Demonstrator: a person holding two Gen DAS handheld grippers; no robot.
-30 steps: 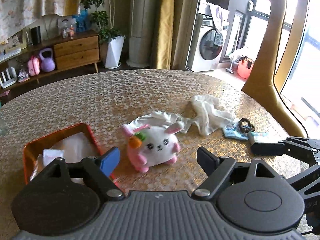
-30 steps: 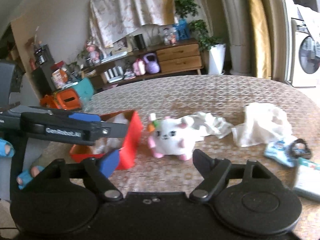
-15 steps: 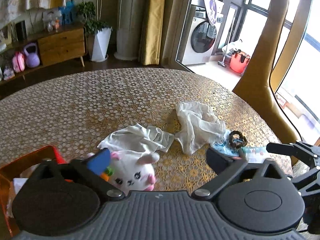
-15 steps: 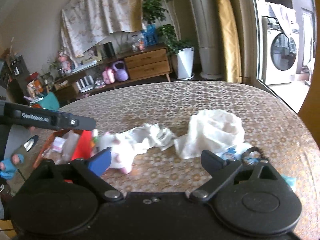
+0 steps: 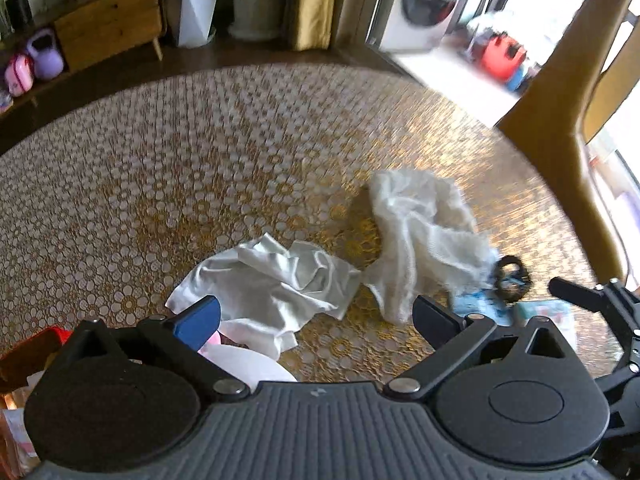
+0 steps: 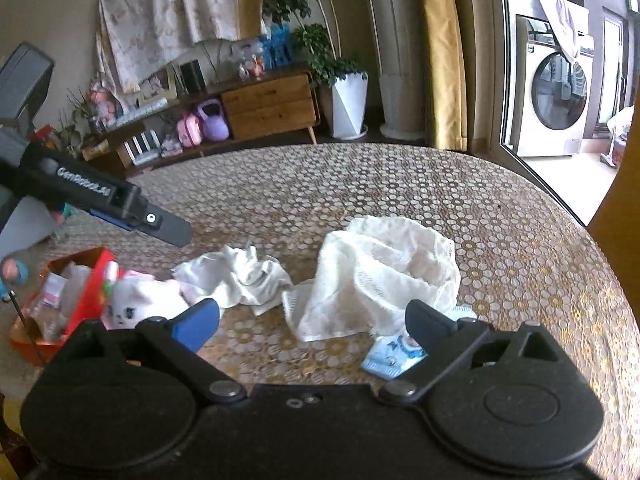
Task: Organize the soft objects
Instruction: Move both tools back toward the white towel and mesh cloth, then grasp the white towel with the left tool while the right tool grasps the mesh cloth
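Grippers spread (left (image 5: 316,316), right (image 6: 312,320)) above white cloth (image 5: 272,284), empty.

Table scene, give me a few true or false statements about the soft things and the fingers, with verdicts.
1. Both grippers are open and hold nothing. True: left gripper, right gripper.
2. The bunny plush lies inside the red box. False: it sits on the table beside the box.
3. The mesh cloth is neatly folded. False: it is crumpled.
4. A smaller white cloth lies between plush and mesh cloth. True.
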